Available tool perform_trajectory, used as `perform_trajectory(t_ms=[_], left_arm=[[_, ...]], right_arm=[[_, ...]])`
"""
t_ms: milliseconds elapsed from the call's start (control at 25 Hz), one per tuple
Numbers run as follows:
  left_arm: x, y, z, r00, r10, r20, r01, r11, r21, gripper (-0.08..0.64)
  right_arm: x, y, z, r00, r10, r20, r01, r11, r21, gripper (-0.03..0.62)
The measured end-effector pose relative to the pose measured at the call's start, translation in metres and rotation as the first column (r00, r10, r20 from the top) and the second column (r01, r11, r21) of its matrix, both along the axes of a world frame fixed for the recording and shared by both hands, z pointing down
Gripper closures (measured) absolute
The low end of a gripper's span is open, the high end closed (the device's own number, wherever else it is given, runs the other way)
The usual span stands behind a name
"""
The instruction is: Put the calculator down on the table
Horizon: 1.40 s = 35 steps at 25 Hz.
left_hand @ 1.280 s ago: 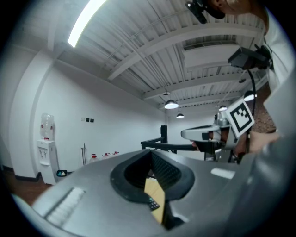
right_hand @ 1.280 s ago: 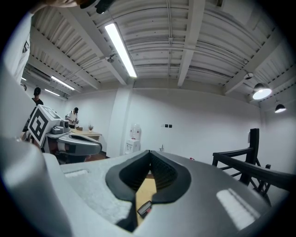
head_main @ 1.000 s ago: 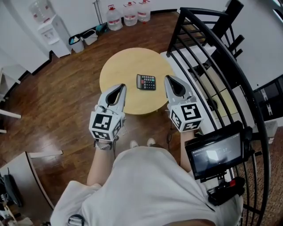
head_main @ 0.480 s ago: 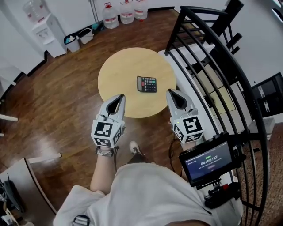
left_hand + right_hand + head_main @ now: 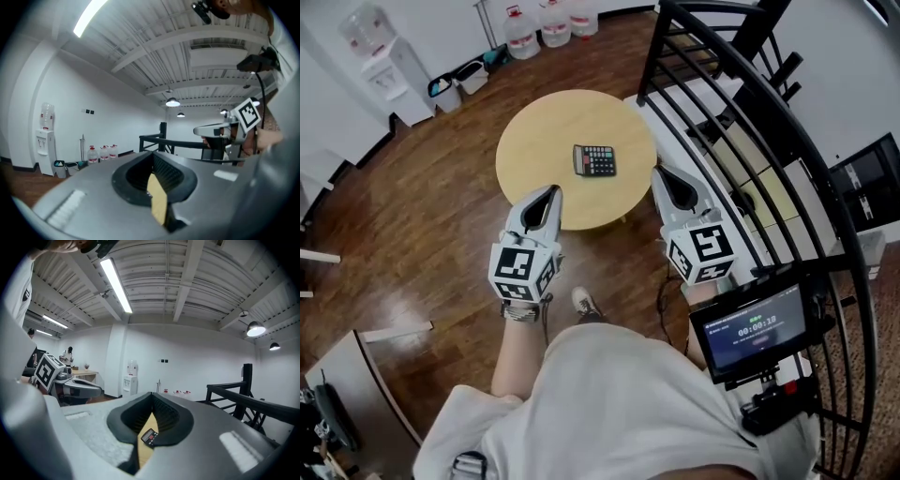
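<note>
Calculator (image 5: 594,160) down flat on round table (image 5: 534,141), both claws off it.
Nearest: left gripper (image 5: 549,195) and right gripper (image 5: 666,180), jaws fully closed, empty, tips at the table's near rim and right rim. Beyond: calculator near table centre, keys up. Versus a second ago: grippers drawn slightly back, jaws unchanged, calculator in the same spot.

L gripper (image 5: 550,192) & R gripper (image 5: 661,173) drew back (toward person) from calculator (image 5: 594,160).

Round wooden table (image 5: 539,141) – calculator (image 5: 594,160) flat on top, right of centre
</note>
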State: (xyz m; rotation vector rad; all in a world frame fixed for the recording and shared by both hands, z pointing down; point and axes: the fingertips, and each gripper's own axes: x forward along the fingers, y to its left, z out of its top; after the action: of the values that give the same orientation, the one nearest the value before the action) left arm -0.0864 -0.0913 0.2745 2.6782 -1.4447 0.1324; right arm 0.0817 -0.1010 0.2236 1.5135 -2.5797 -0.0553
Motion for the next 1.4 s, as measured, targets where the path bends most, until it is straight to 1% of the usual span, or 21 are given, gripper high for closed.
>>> perform_trajectory(t_ms=[160,320,520,720,960,1160,1400], left_arm=[[0.016,0.022,0.0,1.0,0.008,0.007,-0.008,1.0,-0.002,0.554],[0.034,0.048,-0.015,1.0,0.023,0.02,-0.024,0.999,0.041,0.554],[0.06,0.088,-0.024,0.998,0.042,0.046,-0.045,0.996,0.077,0.554],[0.077,0.13,-0.02,0.998,0.034,0.051,-0.037,0.997,0.072,0.554],[0.09,0.181,-0.019,0.999,0.016,0.048,-0.02,0.997,0.078,0.554],[0.107,0.23,-0.019,0.998,0.015,0.054,-0.02,0.996,0.083,0.554],[0.123,0.291,-0.021,0.997,0.006,0.071,-0.012,0.997,0.082,0.554]], right_arm=[[0.007,0.02,-0.008,1.0,-0.01,0.007,0.01,1.0,0.03,0.589],[0.017,0.045,-0.015,1.0,-0.018,0.018,0.018,0.999,0.051,0.589],[0.02,0.075,-0.011,0.999,-0.049,0.023,0.048,0.998,0.046,0.589],[0.022,0.114,-0.011,0.995,-0.096,0.016,0.095,0.994,0.061,0.588],[0.037,0.166,-0.004,0.994,-0.108,0.025,0.107,0.994,0.027,0.589],[0.05,0.218,-0.006,0.992,-0.125,0.013,0.124,0.99,0.061,0.588],[0.055,0.28,-0.001,0.988,-0.154,0.023,0.153,0.987,0.04,0.589]])
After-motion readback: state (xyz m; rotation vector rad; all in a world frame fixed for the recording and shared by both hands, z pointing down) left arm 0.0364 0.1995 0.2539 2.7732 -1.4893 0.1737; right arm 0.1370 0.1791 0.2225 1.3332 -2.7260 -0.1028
